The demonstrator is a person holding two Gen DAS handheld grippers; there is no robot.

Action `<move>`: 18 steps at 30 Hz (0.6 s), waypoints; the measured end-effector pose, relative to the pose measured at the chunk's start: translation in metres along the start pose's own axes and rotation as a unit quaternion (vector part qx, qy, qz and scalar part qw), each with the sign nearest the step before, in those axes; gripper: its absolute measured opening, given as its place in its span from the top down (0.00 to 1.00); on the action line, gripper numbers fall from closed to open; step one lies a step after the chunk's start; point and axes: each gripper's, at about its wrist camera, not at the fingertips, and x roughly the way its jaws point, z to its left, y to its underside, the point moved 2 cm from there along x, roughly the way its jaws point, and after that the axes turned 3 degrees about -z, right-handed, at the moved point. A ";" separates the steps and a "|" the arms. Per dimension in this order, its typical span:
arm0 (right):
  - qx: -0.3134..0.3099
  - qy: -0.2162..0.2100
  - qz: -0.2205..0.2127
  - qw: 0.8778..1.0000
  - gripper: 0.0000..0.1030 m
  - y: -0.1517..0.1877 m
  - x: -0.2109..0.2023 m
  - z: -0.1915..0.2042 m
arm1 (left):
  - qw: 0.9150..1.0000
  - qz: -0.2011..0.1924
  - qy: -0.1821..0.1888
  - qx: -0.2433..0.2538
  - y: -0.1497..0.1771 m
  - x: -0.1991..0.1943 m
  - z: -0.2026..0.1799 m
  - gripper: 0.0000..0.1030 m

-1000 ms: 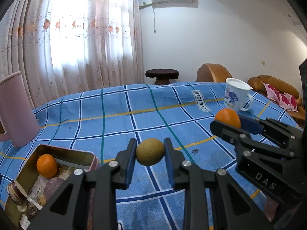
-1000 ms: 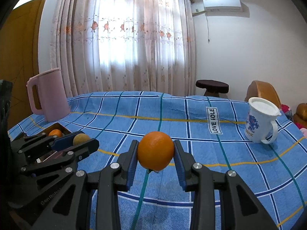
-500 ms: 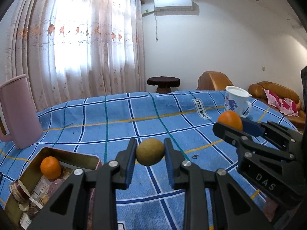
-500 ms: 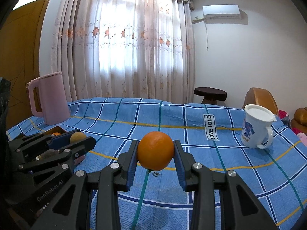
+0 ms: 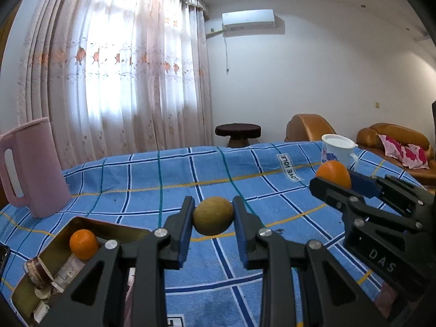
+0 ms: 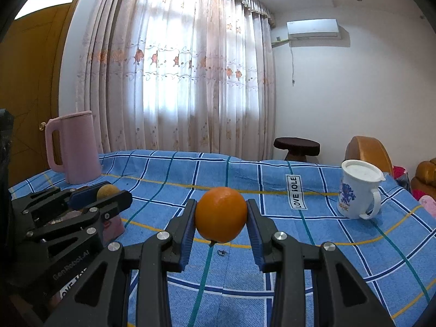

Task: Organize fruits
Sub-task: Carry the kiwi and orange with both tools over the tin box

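Item: left gripper (image 5: pixel 213 216). Clamped on a brownish-green fruit (image 5: pixel 213 215), held off the blue checked cloth (image 5: pixel 169 174). Over the last second it rose and tipped back: the window and ceiling took more of its view, and the tin (image 5: pixel 81 222) slid lower left. The fruit kept its seat between the pads.

Item: right gripper (image 6: pixel 220 218). Clamped on a large orange (image 6: pixel 220 217), likewise in the air above the cloth. It lifted in step with the left one, with no slip in the grip.

Reading: both fruits were picked and being carried together; neither had been put away. The tin, just left of the left gripper, looked the likely destination.

Item: tin, open, gold-coloured inside. Contents: one small orange (image 5: pixel 83 244) against the far wall; a round jar or roll (image 5: pixel 36 271) and paper packets near the front, not identifiable.

Item: white mug (image 6: pixel 359 190), printed, lid on, standing at the right of the cloth. Contents hidden.

Item: pink jug (image 6: pixel 73 147), lidded, upright at the far left corner. Contents hidden.
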 end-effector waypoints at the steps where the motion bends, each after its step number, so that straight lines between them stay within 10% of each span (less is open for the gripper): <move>1: 0.000 0.000 -0.001 1.000 0.63 0.000 0.000 -0.001 | 1.000 -0.002 -0.001 -0.001 0.000 -0.001 0.000 0.71; 18: 0.010 -0.005 0.010 1.000 0.63 0.002 -0.006 0.003 | 1.000 0.018 0.008 -0.007 0.004 -0.006 0.007 0.71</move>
